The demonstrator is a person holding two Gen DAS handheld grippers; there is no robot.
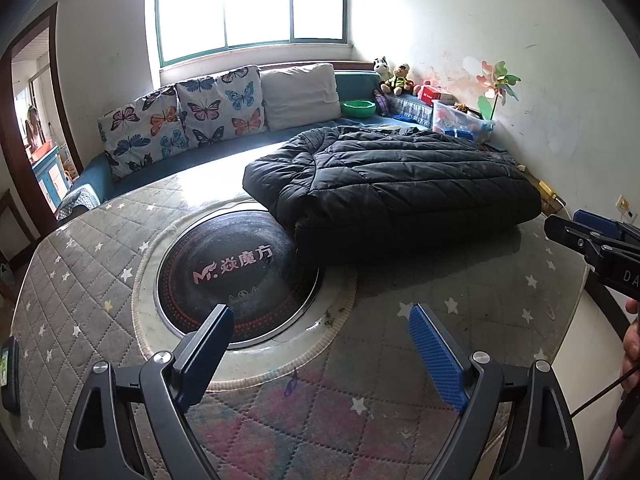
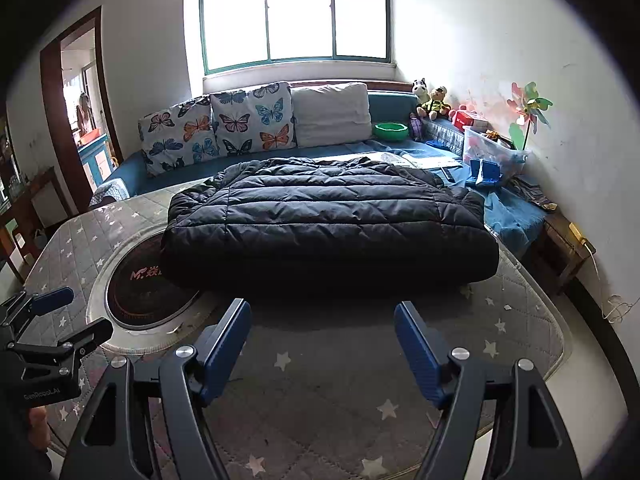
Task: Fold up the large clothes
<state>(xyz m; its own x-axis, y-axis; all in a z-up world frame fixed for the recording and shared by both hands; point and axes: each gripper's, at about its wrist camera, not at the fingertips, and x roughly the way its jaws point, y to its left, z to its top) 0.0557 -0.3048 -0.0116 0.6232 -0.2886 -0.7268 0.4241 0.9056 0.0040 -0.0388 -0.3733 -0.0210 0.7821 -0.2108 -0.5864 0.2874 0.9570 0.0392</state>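
Jacket [image 2: 328,224] folded, far edge hidden; burner [image 1: 236,276] logo partly covered.

Daylight pours in from the window [image 1: 250,2] on the far wall, blown out to white; glare washes the far left of the counter [image 1: 192,184]; the dark jacket [image 2: 328,224] throws a shadow on its near side; both views are sharp; fisheye bending curves the edges, corners vignetted black.
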